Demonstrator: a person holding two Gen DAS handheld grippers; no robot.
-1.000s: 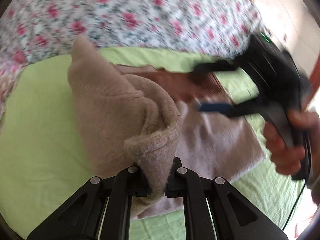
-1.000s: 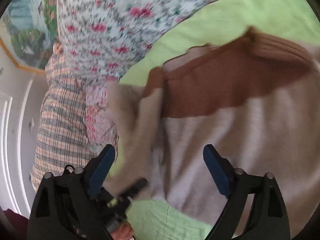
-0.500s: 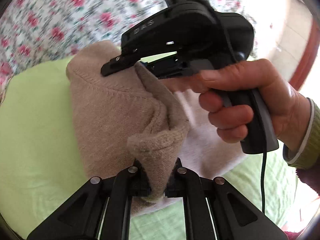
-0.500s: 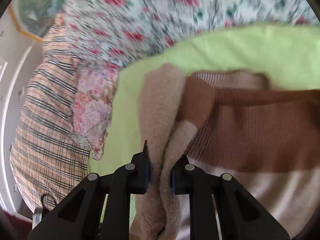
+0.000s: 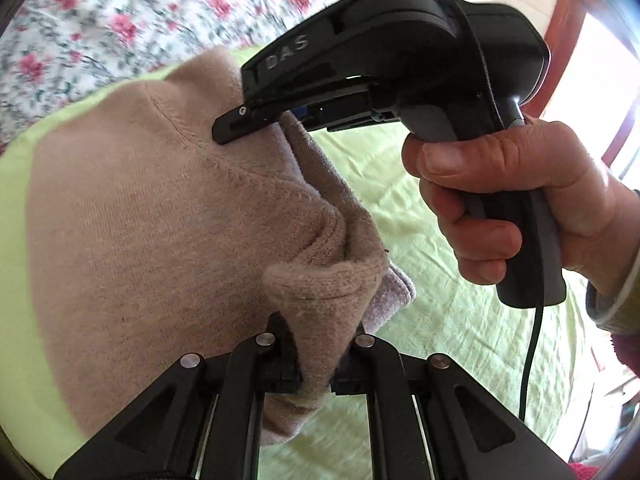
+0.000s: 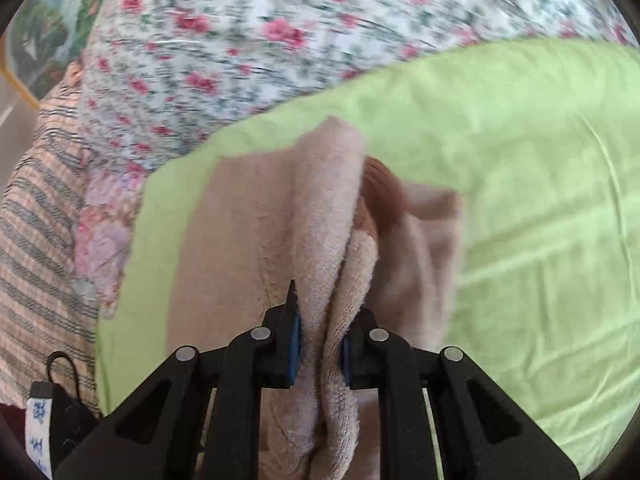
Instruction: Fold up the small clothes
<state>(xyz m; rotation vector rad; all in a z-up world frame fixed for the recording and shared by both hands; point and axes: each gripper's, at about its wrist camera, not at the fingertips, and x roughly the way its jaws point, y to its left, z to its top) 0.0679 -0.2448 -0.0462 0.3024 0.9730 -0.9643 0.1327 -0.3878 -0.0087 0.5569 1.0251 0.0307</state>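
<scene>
A small beige knit sweater [image 5: 160, 220] with a brown band [image 6: 382, 196] hangs bunched between both grippers above the green sheet [image 5: 460, 312]. My left gripper [image 5: 316, 364] is shut on a folded corner of it at the bottom of the left wrist view. My right gripper [image 6: 318, 344] is shut on another bunched edge of the sweater [image 6: 320, 240]. It also shows from the side in the left wrist view [image 5: 264, 120], held by a hand, pinching the sweater's upper edge.
A floral quilt [image 6: 300, 40] lies along the far side of the green sheet [image 6: 540, 200]. A plaid cloth [image 6: 40, 240] sits at the left. The right gripper's cable [image 5: 532, 356] hangs down at the right.
The right gripper came in from the right, closed on the sweater's edge and lifted it. The sweater has been pulled up off the sheet, so more bare green sheet shows at the right.
</scene>
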